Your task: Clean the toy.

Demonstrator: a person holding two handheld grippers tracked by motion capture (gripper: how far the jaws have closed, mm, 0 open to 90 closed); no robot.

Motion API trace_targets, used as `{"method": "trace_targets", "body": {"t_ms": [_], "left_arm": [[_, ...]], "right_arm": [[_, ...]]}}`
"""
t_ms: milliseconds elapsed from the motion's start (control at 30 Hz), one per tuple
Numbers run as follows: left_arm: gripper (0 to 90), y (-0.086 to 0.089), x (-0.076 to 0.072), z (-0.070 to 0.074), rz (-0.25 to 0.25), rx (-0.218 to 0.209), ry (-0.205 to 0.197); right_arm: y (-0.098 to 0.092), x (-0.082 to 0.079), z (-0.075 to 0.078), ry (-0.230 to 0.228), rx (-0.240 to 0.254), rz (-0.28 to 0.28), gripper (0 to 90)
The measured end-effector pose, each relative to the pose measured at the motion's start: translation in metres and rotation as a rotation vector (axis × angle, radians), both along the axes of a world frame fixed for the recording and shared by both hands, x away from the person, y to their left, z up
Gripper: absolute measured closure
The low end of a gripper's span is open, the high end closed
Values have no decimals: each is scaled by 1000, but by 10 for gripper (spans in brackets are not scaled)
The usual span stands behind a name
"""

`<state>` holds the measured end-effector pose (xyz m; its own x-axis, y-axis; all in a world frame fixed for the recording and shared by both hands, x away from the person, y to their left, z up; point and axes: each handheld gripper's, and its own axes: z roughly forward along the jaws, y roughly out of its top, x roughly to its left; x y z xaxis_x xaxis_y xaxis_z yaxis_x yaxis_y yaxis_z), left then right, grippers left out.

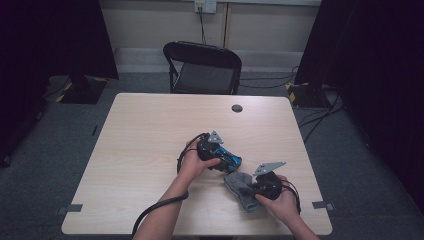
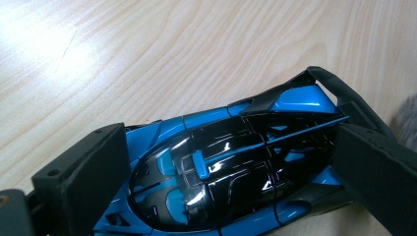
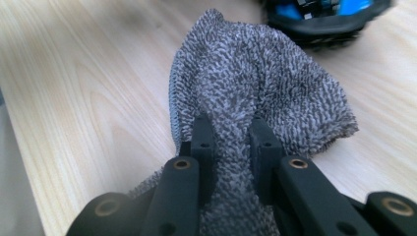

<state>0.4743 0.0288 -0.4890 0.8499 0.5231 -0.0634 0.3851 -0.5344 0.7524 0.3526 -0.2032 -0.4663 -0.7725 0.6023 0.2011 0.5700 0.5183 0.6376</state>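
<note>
A blue and black toy car (image 2: pixel 221 172) lies on the wooden table (image 1: pixel 150 130) right of centre. My left gripper (image 2: pixel 228 164) is shut on it, one black jaw pressing each side of its body. In the high view the car (image 1: pixel 231 161) pokes out from the left gripper (image 1: pixel 225 159) toward the right. Just in front of it lies a grey terry cloth (image 1: pixel 239 186). My right gripper (image 1: pixel 254 189) is shut on a bunched fold of that cloth (image 3: pixel 255 73), its fingertips (image 3: pixel 202 132) close together. Beyond the cloth sits the blurred car (image 3: pixel 324 14).
A black folding chair (image 1: pixel 202 67) stands behind the table's far edge. A small dark round cap (image 1: pixel 237 108) sits in the tabletop near the back. Cables and stands (image 1: pixel 310 95) lie on the floor at the right, dark curtains on both sides.
</note>
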Motion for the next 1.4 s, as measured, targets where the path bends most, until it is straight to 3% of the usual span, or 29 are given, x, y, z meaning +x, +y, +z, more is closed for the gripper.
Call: {"method": "trace_targets", "body": {"t_ms": [200, 333, 767, 1400], "left_arm": [[11, 1, 0, -1, -2, -5, -3], [11, 1, -1, 0, -2, -3, -3], [12, 0, -1, 0, -1, -3, -3], [11, 1, -1, -1, -1, -9, -7]], "right_arm": [[-20, 3, 7, -15, 40, -50, 767], [-36, 13, 14, -39, 56, -116, 766], [-61, 39, 11, -76, 50, -283, 760], [-54, 63, 0, -68, -8, -336, 759]]}}
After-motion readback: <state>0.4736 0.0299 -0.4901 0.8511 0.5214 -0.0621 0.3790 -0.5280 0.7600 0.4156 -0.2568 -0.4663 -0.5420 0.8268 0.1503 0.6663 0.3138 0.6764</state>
